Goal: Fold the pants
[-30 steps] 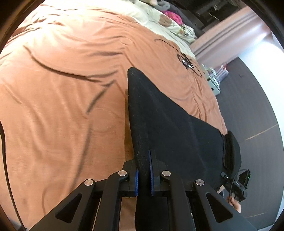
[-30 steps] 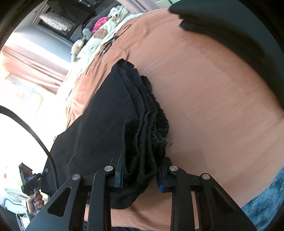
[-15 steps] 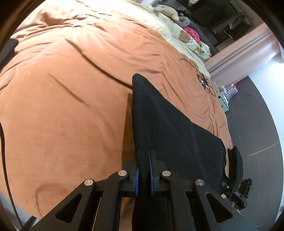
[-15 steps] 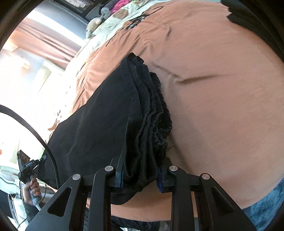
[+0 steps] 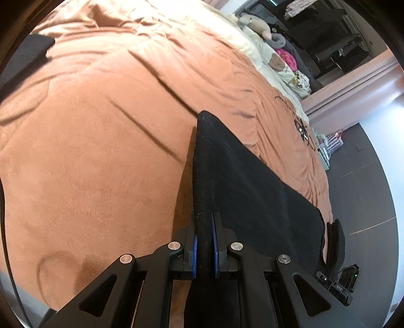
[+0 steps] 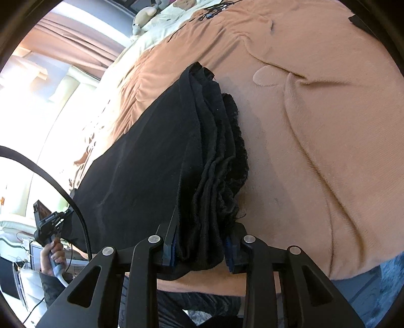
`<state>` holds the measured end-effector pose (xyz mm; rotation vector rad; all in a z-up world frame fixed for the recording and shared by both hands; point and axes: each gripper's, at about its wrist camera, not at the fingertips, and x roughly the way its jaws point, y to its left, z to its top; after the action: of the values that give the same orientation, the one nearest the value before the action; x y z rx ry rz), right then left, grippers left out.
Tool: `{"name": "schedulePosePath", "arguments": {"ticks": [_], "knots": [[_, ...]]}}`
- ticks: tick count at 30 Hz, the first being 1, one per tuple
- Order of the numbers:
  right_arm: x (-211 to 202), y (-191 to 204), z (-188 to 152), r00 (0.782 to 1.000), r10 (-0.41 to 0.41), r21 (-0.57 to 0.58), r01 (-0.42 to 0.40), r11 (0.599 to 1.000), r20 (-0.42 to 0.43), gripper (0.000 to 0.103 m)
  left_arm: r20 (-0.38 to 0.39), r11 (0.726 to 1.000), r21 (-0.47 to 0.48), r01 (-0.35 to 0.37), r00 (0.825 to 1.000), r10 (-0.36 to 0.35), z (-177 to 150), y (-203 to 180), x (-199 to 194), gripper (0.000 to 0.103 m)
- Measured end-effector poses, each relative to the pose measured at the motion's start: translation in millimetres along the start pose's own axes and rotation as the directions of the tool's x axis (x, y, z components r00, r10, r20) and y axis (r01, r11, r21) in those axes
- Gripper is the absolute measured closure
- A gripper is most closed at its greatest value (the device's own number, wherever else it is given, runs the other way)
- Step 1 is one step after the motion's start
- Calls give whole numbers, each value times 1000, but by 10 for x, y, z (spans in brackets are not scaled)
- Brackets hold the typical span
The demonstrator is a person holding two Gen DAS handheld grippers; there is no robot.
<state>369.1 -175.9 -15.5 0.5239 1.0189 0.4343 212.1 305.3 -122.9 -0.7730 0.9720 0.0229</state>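
Observation:
Black pants lie stretched flat across the brown bed cover. My left gripper is shut on a folded edge of the leg end, which runs straight ahead from its blue pads. In the right wrist view the pants end in a bunched, ribbed waistband. That bunch sits between the jaws of my right gripper, which are opening; the right pad stands just off the cloth. A hand holds the left gripper's handle at the far left.
Another dark garment lies at the bed's far corner. Plush toys and pillows line the head end, and a thin black cable lies on the cover. Dark floor borders the bed, with blue carpet by my right side.
Both grippers have slid across the bed with the pants between them. The right jaws now stand wider around the waistband. The left grip has not altered.

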Motion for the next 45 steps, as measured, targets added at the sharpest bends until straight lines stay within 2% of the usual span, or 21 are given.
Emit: {"name": "schedulePosePath", "arguments": {"ticks": [2, 4, 7, 12, 14, 26, 37, 38, 39, 41, 42, 43, 45], "knots": [[-106, -56, 20, 1000, -5, -2, 5, 1000, 11, 65, -17, 1000, -1, -5, 1000, 5, -32, 55, 54, 93], [-205, -118, 71, 999, -21, -10, 22, 1000, 41, 52, -32, 1000, -19, 4, 999, -5, -65, 106, 113, 92], [-304, -201, 206, 997, -9, -12, 10, 1000, 75, 51, -40, 998, -60, 18, 999, -21, -105, 201, 150, 89], [-183, -199, 435, 996, 7, -32, -4, 999, 86, 51, -47, 997, -75, -10, 999, 7, -236, 256, 144, 71], [-87, -149, 534, 997, 11, -55, -7, 998, 80, 51, -46, 996, -90, -12, 999, 8, -309, 295, 122, 66], [610, 201, 1040, 1000, -28, -153, 27, 988, -3, 51, -2, 983, -184, 14, 1000, -15, -629, 463, -25, 60], [880, 263, 1433, 998, -70, -195, 67, 979, -7, 52, 39, 970, -239, 36, 999, -28, -818, 496, -53, 59], [908, 277, 1449, 997, -76, -205, 72, 976, -9, 53, 44, 968, -246, 41, 999, -31, -824, 503, -48, 59], [927, 281, 1457, 996, -83, -216, 78, 973, -15, 60, 52, 965, -259, 49, 998, -37, -834, 525, -42, 59], [951, 321, 1458, 993, -115, -245, 111, 963, -3, 75, 68, 959, -277, 61, 997, -43, -851, 534, -49, 59], [931, 345, 1453, 993, -114, -263, 113, 958, 10, 90, 80, 956, -285, 65, 996, -44, -869, 535, -51, 59], [904, 378, 1441, 994, -111, -279, 112, 954, 20, 95, 86, 955, -288, 66, 995, -43, -878, 534, -55, 59], [817, 451, 1413, 993, -110, -306, 119, 945, 48, 98, 99, 953, -296, 68, 994, -40, -898, 526, -67, 59]]}}
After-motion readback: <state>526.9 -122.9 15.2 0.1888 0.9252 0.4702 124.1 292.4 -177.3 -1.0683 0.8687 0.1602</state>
